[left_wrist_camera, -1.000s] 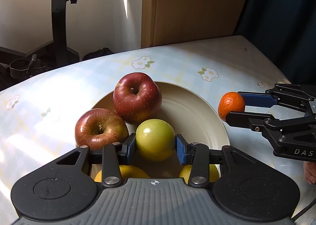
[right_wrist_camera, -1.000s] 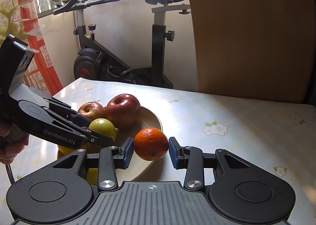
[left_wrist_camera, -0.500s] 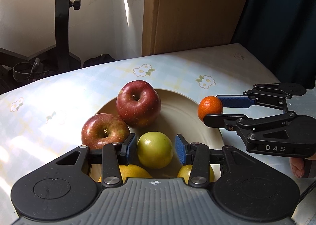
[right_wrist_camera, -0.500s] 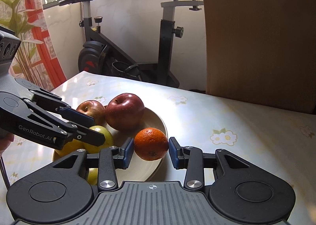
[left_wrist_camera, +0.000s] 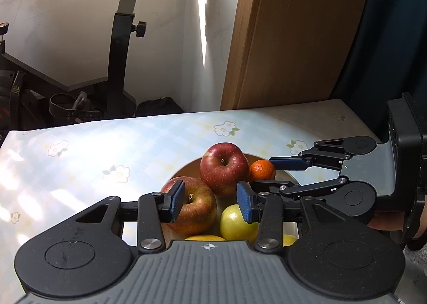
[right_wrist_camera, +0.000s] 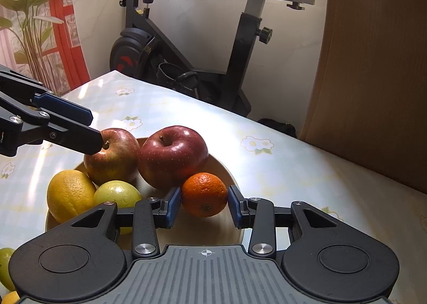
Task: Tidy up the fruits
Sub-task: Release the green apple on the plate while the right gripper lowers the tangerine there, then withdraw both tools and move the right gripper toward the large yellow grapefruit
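A cream plate (right_wrist_camera: pixel 225 170) holds two red apples (right_wrist_camera: pixel 172 156) (right_wrist_camera: pixel 112 156), a green apple (right_wrist_camera: pixel 117 194), a yellow citrus (right_wrist_camera: pixel 69 194) and a small orange (right_wrist_camera: pixel 204 194). My right gripper (right_wrist_camera: pixel 204 206) has its pads around the orange, over the plate's near side, with small gaps showing. In the left wrist view the orange (left_wrist_camera: pixel 261 169) sits beside the far red apple (left_wrist_camera: pixel 224 164). My left gripper (left_wrist_camera: pixel 210 201) is open and empty, raised above the nearer red apple (left_wrist_camera: pixel 196 208) and the green apple (left_wrist_camera: pixel 236 224).
The table (right_wrist_camera: pixel 293 170) has a pale checked cloth with flowers. An exercise bike (right_wrist_camera: pixel 186 45) and a wooden panel (right_wrist_camera: pixel 373 63) stand beyond its far edge. More fruit (right_wrist_camera: pixel 5 272) lies at the lower left edge of the right wrist view.
My left gripper let go of the green apple, opened and rose back. My right gripper carried the orange over the plate, lowered it beside the big red apple, and its jaws loosened.
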